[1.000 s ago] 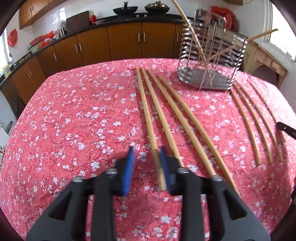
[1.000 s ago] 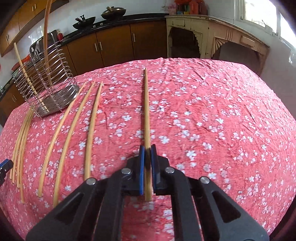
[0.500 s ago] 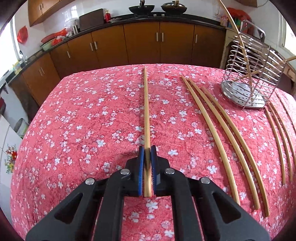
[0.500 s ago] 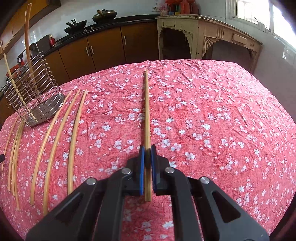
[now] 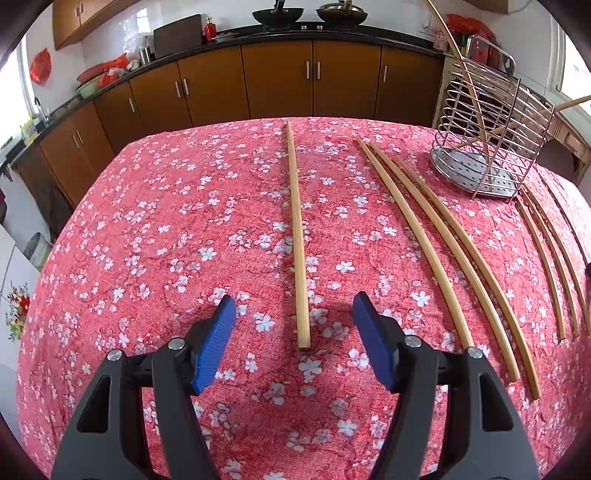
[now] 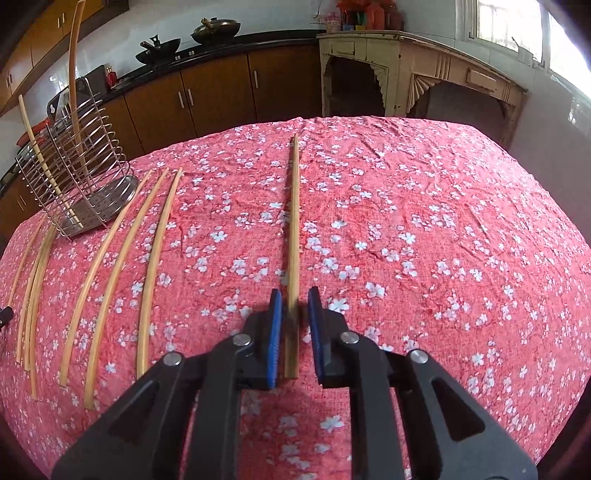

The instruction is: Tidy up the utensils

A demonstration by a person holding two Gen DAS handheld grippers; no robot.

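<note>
Opening, both hand-held grippers: left (image 5: 293, 319) wide around a chopstick (image 5: 297, 236); right (image 6: 294, 325) narrow, its chopstick (image 6: 293, 236) apparently untouched.

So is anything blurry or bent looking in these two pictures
Left wrist view: sharp, but the lens bows the chopsticks near the right edge. Right wrist view: the chopstick smears between the opening right gripper; window glare washes out the top right.

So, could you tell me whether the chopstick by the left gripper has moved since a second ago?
Yes. The chopstick now lies apart, further left from the wire holder; left gripper is opening, letting go.
</note>
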